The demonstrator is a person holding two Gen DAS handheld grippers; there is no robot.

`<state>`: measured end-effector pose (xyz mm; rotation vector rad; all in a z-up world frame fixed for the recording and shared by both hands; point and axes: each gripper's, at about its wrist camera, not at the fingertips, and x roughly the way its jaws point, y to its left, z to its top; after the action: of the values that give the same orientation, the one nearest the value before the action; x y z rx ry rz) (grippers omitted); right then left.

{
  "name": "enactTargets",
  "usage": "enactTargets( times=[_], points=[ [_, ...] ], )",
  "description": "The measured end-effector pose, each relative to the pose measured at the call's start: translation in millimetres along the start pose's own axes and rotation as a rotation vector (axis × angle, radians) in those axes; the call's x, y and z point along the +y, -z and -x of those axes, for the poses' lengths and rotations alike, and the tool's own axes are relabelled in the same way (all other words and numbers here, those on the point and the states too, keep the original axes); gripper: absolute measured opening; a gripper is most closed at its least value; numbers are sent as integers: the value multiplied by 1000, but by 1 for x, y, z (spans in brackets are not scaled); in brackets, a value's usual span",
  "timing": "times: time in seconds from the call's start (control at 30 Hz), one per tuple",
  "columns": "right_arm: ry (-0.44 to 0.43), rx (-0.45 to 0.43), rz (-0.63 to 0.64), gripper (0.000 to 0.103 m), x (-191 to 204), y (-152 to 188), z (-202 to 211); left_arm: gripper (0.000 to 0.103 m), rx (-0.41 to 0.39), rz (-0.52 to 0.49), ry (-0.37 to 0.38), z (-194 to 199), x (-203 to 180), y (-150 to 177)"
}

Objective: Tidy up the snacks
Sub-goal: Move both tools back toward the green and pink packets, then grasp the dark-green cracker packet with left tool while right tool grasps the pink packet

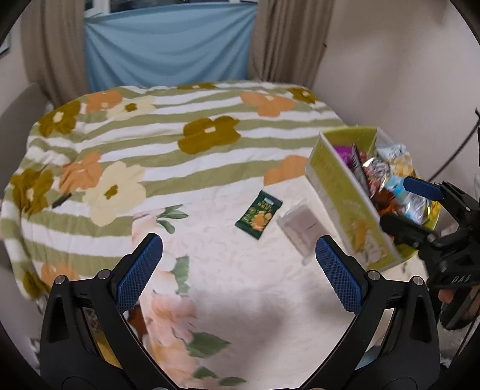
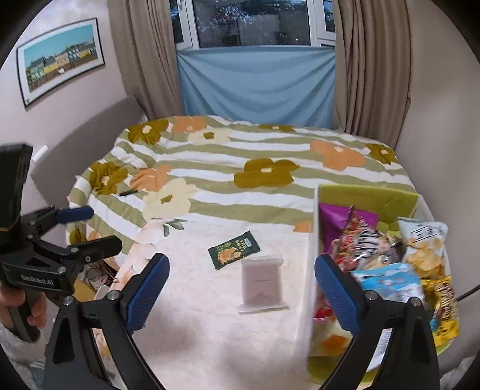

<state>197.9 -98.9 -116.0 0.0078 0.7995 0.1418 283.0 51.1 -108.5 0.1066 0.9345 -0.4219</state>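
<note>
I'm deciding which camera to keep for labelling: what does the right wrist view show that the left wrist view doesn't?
Only the right wrist view shows the framed picture on the wall, the window panes and the chips bag. Only the left wrist view shows the box's printed long side. Both show the green snack packet and pale sachet lying apart on the bedspread, beside the green snack box, with both grippers open.

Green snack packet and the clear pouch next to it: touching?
Apart. The right wrist view shows a strip of bare cloth between the green snack packet and the clear pouch; the left wrist view agrees.
</note>
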Motion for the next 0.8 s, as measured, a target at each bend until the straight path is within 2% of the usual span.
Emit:
enactTargets(
  times=[0.2,0.43,0.63,0.8],
  points=[
    [108,59,33,97,26,20,-53,101,68,-111,62,-59,16,-16],
    [197,106,44,97,32,45,-108,101,167,-228,101,-143,4,-23],
    [224,147,22,97,27,58,-145,91,265,-335,101,-204,-18,-16],
    [237,167,-2,97,18,62,-157,88,302,-383,106,-233,-31,-14]
  ],
)
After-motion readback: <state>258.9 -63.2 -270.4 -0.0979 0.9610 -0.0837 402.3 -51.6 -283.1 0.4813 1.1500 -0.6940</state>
